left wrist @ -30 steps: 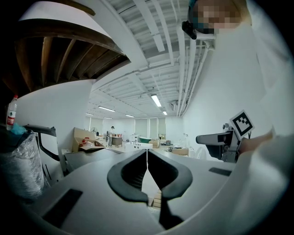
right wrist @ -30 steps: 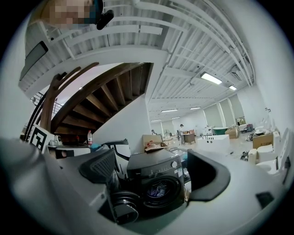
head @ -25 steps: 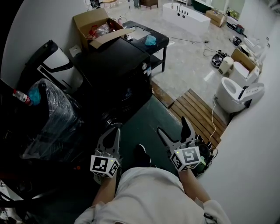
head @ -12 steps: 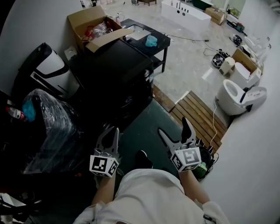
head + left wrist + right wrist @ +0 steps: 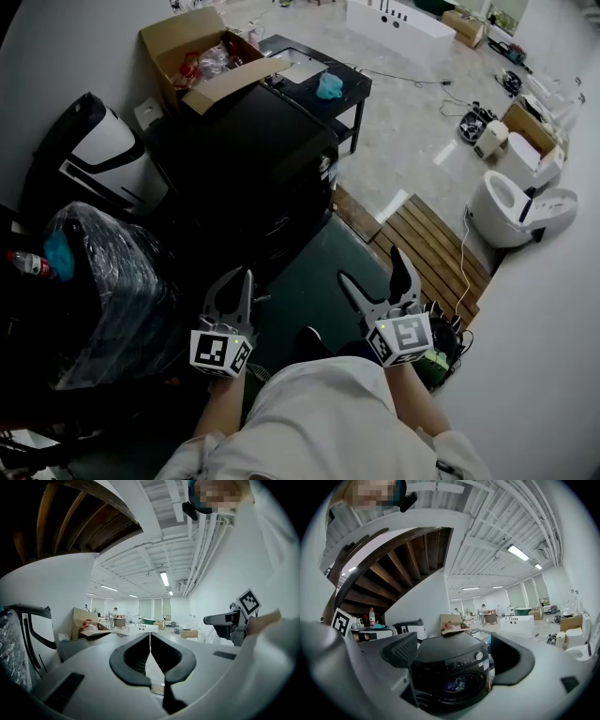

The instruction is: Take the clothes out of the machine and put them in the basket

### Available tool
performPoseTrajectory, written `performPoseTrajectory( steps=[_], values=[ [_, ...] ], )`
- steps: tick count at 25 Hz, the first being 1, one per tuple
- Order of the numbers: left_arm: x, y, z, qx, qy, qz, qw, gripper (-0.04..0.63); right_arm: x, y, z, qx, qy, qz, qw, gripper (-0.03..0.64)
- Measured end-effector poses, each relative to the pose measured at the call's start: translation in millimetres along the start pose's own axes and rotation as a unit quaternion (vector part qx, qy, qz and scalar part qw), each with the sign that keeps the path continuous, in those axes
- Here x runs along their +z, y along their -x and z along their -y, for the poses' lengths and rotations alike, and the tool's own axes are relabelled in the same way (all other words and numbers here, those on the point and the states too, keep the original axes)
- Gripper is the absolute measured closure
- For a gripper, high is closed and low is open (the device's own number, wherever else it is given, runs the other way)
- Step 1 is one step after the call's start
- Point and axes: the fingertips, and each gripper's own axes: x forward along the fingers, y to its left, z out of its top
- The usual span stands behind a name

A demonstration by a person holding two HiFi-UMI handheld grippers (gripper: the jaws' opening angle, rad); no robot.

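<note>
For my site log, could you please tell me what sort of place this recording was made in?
Probably an open workshop or storage hall rather than a home: a black washing machine stands near a stairway, and toilets and a bathtub sit out on the floor.

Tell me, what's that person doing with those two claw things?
A person holding two grippers faces a black washing machine. The left gripper is shut on nothing, and the right gripper is open and empty. The machine's door looks shut, with clothes showing behind its window. Nothing is out yet.
</note>
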Motion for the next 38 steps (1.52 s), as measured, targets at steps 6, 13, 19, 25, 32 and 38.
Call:
performPoseTrajectory(
  steps=[6, 13, 19, 25, 32, 38],
  values=[
    [1.9, 2.4, -12.3, 0.014, 0.003, 0.003, 0.9999, 0.574, -3.2, -17.4, -11.4, 0.028, 0.005, -0.011, 1.0, 0.14],
    [5.7, 12.4, -16.3, 0.053, 0.008, 0.01, 0.9985, 0.574, -0.8, -33.6, -18.5, 0.071, 0.011, -0.017, 0.997, 0.14],
    [4.1, 12.8, -10.2, 0.092, 0.013, 0.009, 0.9957, 0.574, 0.0, -40.1, -8.6, 0.108, 0.013, -0.027, 0.994, 0.141],
    [3.7, 7.9, 17.3, 0.141, 0.017, 0.0, 0.9898, 0.574, 3.6, -35.4, 17.0, 0.151, 0.013, -0.033, 0.988, 0.14],
    [9.9, -3.3, 66.1, 0.187, 0.025, 0.005, 0.9821, 0.574, 13.2, -22.4, 60.6, 0.19, 0.012, -0.039, 0.981, 0.14],
    [12.8, -9.1, 105.2, 0.218, 0.026, 0.01, 0.9755, 0.574, 19.1, -3.9, 90.2, 0.219, 0.018, -0.046, 0.974, 0.143]
  ],
)
